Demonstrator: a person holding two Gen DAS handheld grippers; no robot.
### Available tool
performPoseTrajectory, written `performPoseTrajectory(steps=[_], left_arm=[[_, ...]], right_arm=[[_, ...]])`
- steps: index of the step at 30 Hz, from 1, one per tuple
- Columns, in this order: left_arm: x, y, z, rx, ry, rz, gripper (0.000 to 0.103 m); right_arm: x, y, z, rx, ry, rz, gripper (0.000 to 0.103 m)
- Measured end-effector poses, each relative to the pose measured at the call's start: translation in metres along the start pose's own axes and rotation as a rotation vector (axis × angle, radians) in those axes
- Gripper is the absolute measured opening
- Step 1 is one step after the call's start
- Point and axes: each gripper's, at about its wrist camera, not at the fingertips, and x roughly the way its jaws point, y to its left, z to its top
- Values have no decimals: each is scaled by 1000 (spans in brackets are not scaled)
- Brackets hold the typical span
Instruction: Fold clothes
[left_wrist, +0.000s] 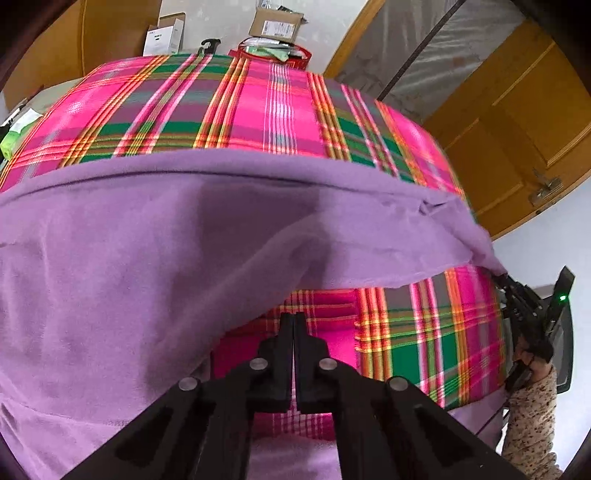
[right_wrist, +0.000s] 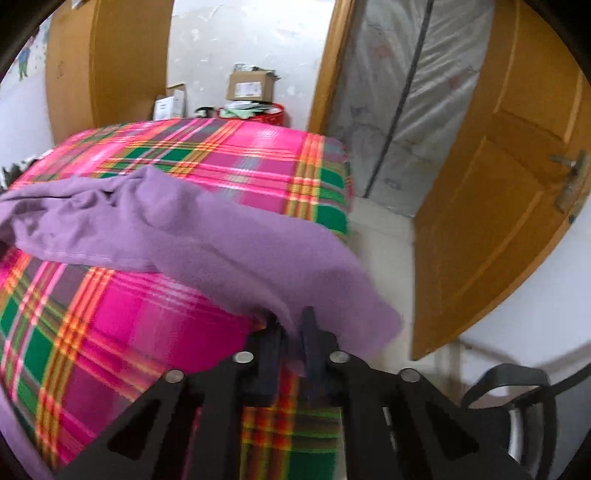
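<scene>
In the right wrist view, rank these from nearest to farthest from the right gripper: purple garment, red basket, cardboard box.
1. Purple garment: pinched in the right gripper's jaws, draped over the plaid cloth.
2. Red basket: beyond the cloth's far edge, center.
3. Cardboard box: above and behind the basket, against the wall.

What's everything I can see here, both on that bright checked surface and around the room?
Purple garment: one, lilac, spread across the plaid cloth, its right edge lifted.
Plaid cloth: one, pink, green and orange, covering the work surface.
Cardboard box: one, brown, on the red basket behind the surface.
Red basket: one, red, by the back wall.
White boxes: two, white, far left by the wall.
Wooden door: one, orange-brown, open at right.
Plastic-wrapped mattress: one, grey-white, leaning in the doorway.
Left gripper: black, shut; garment drapes beside it.
Right gripper: black, shut on the garment's edge.
</scene>
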Motion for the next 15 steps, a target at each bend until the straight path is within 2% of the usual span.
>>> performPoseTrajectory(steps=[9, 13, 15], left_arm=[[-24, -4, -2, 29, -14, -54, 0], [-18, -10, -5, 62, -4, -15, 2], [-14, -15, -8, 96, 9, 31, 13]], right_arm=[[-19, -19, 7, 11, -63, -87, 7], [-18, -28, 13, 30, -53, -93, 7], [-10, -29, 14, 37, -15, -90, 7]])
